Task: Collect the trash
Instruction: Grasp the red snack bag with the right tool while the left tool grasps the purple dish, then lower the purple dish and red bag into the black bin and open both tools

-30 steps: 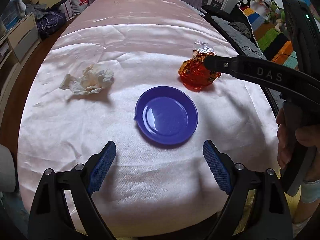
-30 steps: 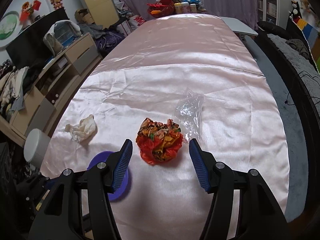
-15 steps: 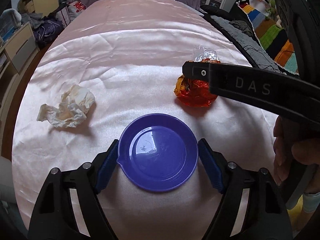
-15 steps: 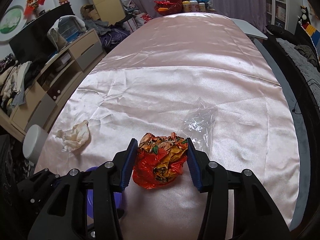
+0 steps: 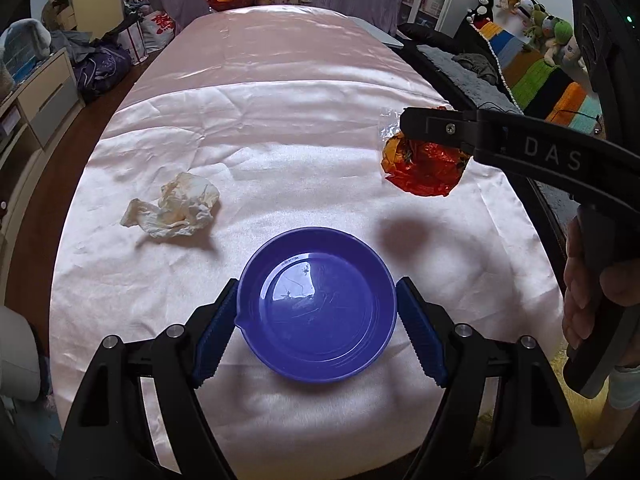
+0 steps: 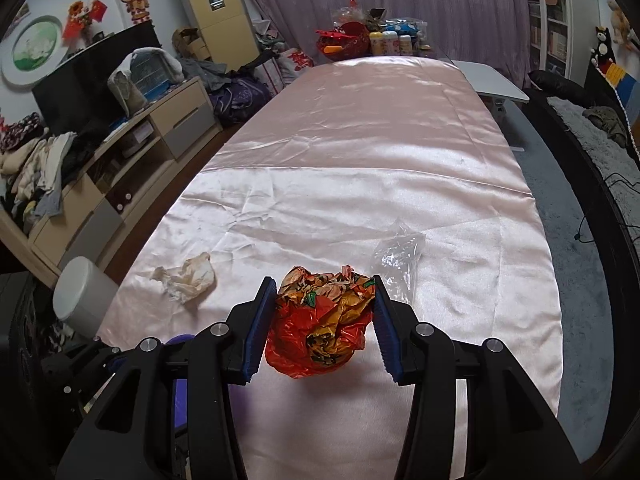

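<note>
A blue plate (image 5: 318, 304) lies on the pink satin cloth (image 5: 280, 128), and my left gripper (image 5: 318, 328) is shut on its two sides. My right gripper (image 6: 324, 320) is shut on a crumpled red-orange wrapper (image 6: 320, 324) and holds it above the cloth; the wrapper also shows in the left wrist view (image 5: 424, 168), up and right of the plate, with its shadow on the cloth below. A crumpled cream tissue (image 5: 174, 212) lies left of the plate; it also shows in the right wrist view (image 6: 186, 278). A clear plastic wrapper (image 6: 398, 256) lies just beyond the held wrapper.
A white bin (image 6: 82, 298) stands at the table's left edge. A drawer cabinet (image 6: 120, 168) with clothes runs along the left. Bottles and a red basket (image 6: 344, 40) stand at the table's far end. A dark sofa (image 5: 472, 68) lies on the right.
My left gripper moved forward and closed on the blue plate. My right gripper closed on the red-orange wrapper and lifted it off the cloth.
</note>
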The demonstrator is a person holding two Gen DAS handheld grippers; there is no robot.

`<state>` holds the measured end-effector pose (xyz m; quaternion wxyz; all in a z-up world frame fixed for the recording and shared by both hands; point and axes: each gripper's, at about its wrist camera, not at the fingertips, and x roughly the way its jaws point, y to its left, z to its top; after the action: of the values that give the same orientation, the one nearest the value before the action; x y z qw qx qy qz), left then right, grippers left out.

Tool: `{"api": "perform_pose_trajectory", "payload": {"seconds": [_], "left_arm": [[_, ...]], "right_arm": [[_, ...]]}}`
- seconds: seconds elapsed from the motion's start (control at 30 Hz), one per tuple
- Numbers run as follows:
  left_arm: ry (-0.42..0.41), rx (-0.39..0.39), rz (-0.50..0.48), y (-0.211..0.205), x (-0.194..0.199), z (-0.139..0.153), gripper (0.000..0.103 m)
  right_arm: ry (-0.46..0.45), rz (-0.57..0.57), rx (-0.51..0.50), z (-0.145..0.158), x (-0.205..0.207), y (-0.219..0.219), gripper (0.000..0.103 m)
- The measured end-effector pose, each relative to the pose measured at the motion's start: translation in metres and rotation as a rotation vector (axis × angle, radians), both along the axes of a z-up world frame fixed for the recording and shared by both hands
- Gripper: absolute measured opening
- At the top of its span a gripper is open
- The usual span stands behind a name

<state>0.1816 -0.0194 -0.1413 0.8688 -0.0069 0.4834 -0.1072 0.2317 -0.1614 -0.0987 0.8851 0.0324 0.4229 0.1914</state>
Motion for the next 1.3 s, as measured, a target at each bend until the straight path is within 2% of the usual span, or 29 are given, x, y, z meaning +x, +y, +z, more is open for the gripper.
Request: {"api": "perform_pose_trajectory", "payload": {"seconds": [0.23, 0.33, 0.63, 0.9, 1.13, 1.3], "left_arm": [[-0.033, 0.007, 0.004, 0.003, -0.049, 0.022, 0.074], [-0.034, -0.013, 0.007, 0.005, -0.073, 0.026, 0.074], [-0.033, -0.027, -0.006, 0.011, -0.135, 0.024, 0.074], [0.025, -0.043, -0.015, 0.015, -0.178, -0.001, 0.074], [0.108, -0.061, -0.012, 0.014, -0.198, -0.038, 0.074], [0.165, -0.069, -0.013, 0.009, -0.2, -0.063, 0.074]], "right_arm": [[-0.03, 0.019, -0.025, 0.018, -0.056, -0.008, 0.048], [-0.03, 0.021, -0.022, 0.021, -0.08, -0.014, 0.048], [0.011, 0.015, -0.021, 0.01, -0.151, -0.026, 0.048], [0.064, 0.039, 0.016, -0.009, -0.208, -0.026, 0.049], [0.137, 0.036, 0.022, -0.038, -0.228, -0.027, 0.049], [0.207, 0.022, 0.006, -0.071, -0.233, -0.025, 0.049]]}}
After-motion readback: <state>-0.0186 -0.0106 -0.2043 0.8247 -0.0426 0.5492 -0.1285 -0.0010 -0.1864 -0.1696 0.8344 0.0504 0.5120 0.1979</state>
